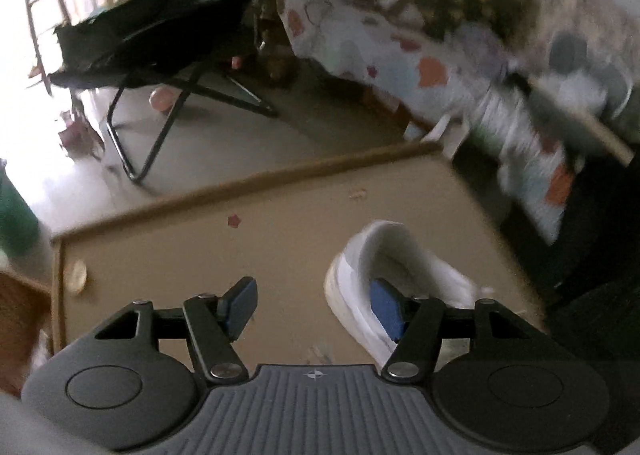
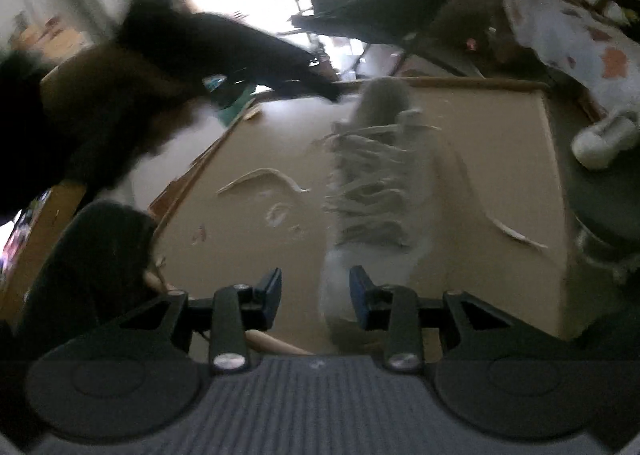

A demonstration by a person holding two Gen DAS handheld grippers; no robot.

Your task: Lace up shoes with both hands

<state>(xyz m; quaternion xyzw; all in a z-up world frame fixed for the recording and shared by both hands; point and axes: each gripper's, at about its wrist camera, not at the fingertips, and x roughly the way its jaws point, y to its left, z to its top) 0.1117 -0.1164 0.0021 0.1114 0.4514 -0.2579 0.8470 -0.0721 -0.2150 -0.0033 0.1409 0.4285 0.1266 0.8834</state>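
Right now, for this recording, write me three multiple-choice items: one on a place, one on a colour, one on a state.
1. The shoe stands on: A the floor, B the brown table, C a chair.
2. The shoe is: A white, B red, C black.
3. The right hand-held gripper is: A shut on a lace, B shut on the shoe, C open.

B: brown tabletop shows around the shoe.
A: its upper and sole look white in both views.
C: its pads stand apart, pressing on nothing.

Black folding chair (image 1: 160,43) (bed (image 1: 400,35) beside)
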